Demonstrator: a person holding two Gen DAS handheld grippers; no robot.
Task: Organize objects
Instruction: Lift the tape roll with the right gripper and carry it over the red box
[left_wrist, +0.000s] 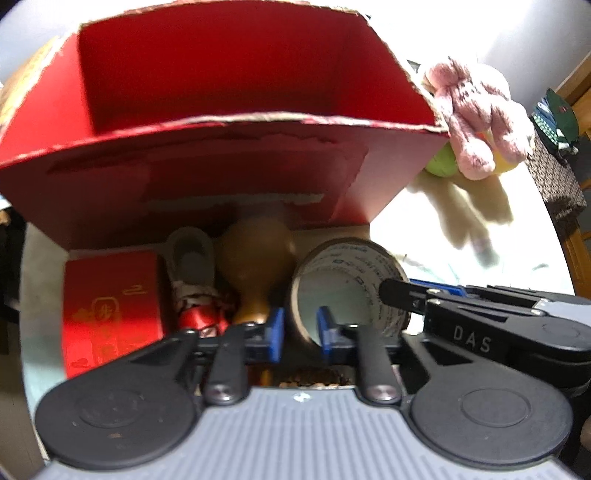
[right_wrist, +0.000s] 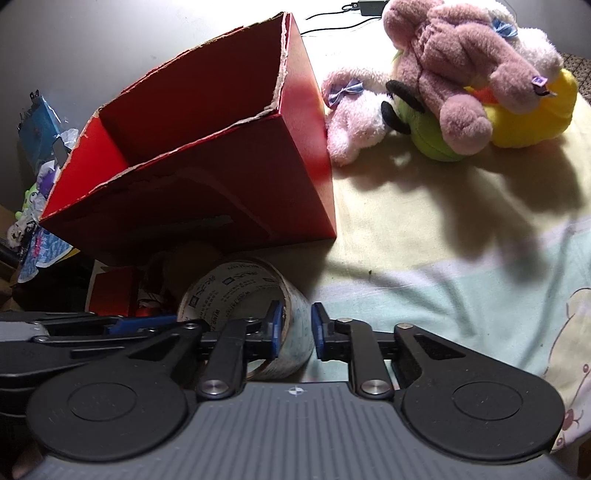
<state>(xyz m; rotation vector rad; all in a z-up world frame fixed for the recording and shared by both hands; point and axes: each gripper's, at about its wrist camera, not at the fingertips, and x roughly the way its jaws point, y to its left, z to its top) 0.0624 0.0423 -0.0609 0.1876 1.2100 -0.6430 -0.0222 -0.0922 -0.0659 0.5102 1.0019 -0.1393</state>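
- Beside the near wall of the red cardboard box, a roll of tape lies on its side on the bedsheet.
- The left gripper is closed on the left wall of the roll, one blue pad inside the core and one outside.
- The right gripper is closed on the opposite wall of the same roll, likewise with one pad inside and one outside.
- The roll is judged to be gripped from both sides but not yet lifted.
- The box interior appears empty as far as it is shown; its floor is hidden from both views.
- A small red carton, a wooden gourd and a grey-and-red item are seen lined up against the box, outside it.
- Plush toys are piled well apart, on the far side of the box.
- Organizing is judged to be at an early stage: nothing is seen stowed, and every listed item remains to be placed.
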